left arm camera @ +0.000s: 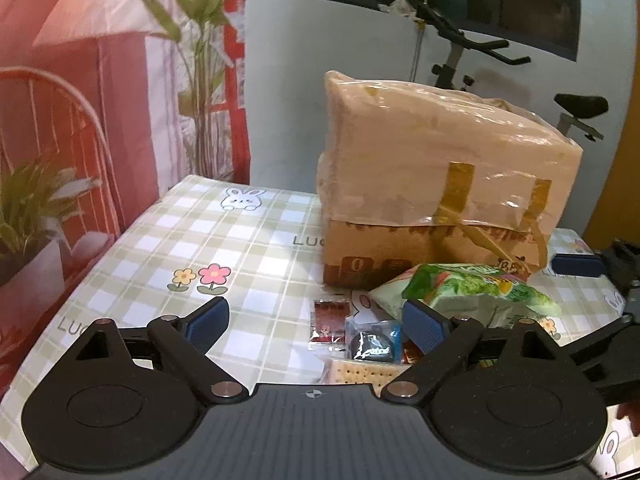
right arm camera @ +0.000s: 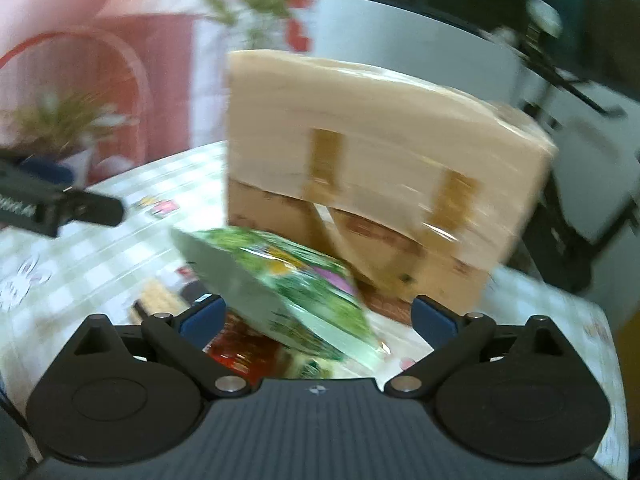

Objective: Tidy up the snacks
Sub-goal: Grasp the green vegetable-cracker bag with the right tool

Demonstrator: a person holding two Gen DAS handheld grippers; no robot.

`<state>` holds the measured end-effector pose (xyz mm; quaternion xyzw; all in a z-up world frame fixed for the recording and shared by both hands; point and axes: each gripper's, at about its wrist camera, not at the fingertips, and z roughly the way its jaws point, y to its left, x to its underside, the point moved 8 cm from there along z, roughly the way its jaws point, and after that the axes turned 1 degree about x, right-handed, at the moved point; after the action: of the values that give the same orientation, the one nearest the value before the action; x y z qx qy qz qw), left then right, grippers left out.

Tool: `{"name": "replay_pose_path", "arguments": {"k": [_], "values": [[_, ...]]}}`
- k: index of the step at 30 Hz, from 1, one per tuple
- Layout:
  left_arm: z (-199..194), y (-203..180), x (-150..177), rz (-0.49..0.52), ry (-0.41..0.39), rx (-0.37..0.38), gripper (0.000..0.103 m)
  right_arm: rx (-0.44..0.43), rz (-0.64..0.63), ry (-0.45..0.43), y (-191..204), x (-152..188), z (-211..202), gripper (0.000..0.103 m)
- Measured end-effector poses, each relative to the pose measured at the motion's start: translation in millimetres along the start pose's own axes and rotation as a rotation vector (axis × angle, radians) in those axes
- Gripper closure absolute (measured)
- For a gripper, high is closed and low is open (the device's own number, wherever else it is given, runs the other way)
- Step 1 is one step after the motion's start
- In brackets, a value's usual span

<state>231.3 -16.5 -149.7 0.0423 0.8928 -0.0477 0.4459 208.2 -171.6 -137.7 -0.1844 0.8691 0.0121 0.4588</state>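
Observation:
A green snack bag (left arm camera: 480, 288) lies tilted on a small pile in front of a big wrapped box (left arm camera: 432, 184). Below it sit a small red packet (left arm camera: 329, 322), a blue and black wrapped snack (left arm camera: 374, 340) and a clear pack of crackers (left arm camera: 360, 372). My left gripper (left arm camera: 316, 318) is open just above and short of the pile, holding nothing. In the blurred right wrist view, my right gripper (right arm camera: 319, 316) is wide open with the green bag (right arm camera: 288, 288) between its fingers, neither pad touching it. A red packet (right arm camera: 240, 348) and the crackers (right arm camera: 160, 300) lie beneath.
The checked tablecloth (left arm camera: 180, 232) has bare room to the left of the pile. The box (right arm camera: 380, 160) blocks the back right. A potted plant (left arm camera: 28, 200) stands off the table's left edge and an exercise bike (left arm camera: 480, 52) stands behind. The left gripper's finger (right arm camera: 92, 208) enters the right view from the left.

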Motion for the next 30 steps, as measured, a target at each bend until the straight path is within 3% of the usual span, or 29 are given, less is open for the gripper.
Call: {"name": "replay_pose_path", "arguments": {"k": [9, 16, 19, 22, 30], "values": [[7, 14, 4, -0.049, 0.024, 0.0, 0.011, -0.047, -0.204, 0.045, 36, -14, 52, 0.007], [11, 16, 11, -0.06, 0.043, 0.017, 0.014, -0.049, -0.211, 0.084, 38, -9, 76, 0.008], [12, 13, 16, -0.055, 0.054, 0.03, 0.015, -0.045, -0.2, 0.078, 40, -3, 69, 0.023], [13, 8, 21, -0.047, 0.067, 0.046, 0.016, -0.02, -0.115, 0.057, 33, 4, 52, 0.027], [23, -8, 45, -0.08, 0.155, 0.108, 0.019, 0.046, 0.262, -0.056, -14, 26, -5, 0.03]]}}
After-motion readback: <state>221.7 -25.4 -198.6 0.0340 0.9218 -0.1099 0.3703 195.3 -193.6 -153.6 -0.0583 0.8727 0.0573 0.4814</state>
